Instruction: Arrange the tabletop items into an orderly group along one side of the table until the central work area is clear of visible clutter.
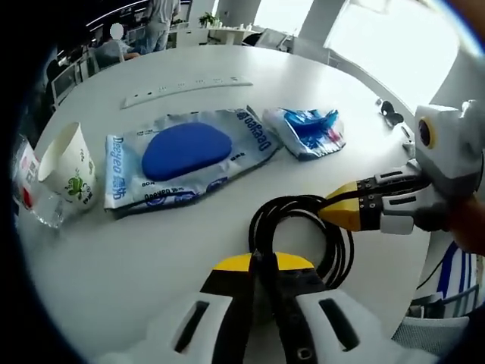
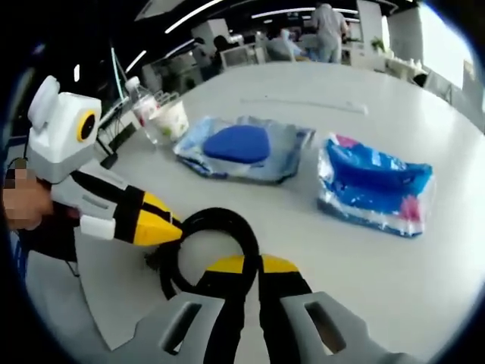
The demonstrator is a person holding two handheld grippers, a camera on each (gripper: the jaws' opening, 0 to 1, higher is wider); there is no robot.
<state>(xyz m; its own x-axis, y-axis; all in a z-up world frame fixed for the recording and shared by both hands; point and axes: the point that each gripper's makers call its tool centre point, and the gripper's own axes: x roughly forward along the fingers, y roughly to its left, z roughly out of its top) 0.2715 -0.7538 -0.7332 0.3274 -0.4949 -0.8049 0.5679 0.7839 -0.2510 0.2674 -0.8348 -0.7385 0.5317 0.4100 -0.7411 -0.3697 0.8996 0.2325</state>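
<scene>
**Both hand-held grippers pinch the black cable coil**

Your black cable [image 1: 303, 235], wound in a loose coil, lies on the white table [image 1: 174, 250] nearest you. In the left gripper view your left hand-held gripper [image 1: 261, 265] has its yellow-tipped jaws pressed together on the near side of the coil, the cable pinched between them. Your right hand-held gripper [image 1: 337, 212] comes in from the right, jaws closed, its tip on the coil's right edge.

In the right gripper view the same cable [image 2: 227, 227] runs between the closed jaws of the right hand-held gripper [image 2: 254, 265], and the left hand-held gripper [image 2: 170, 231] meets the coil from the left with its tip touching the loop.

Beyond the coil lies a flat wipes pack [image 1: 189, 155] with a blue oval lid, its long side running across the table. Just beside its right end sits a smaller blue and pink pouch [image 1: 307, 130], almost touching it. To the left of the wipes pack a paper cup [image 1: 70, 163] lies tipped on its side, next to a clear cup [image 1: 34, 193] at the table's edge. A long white strip [image 1: 186, 87] lies farther back.
</scene>
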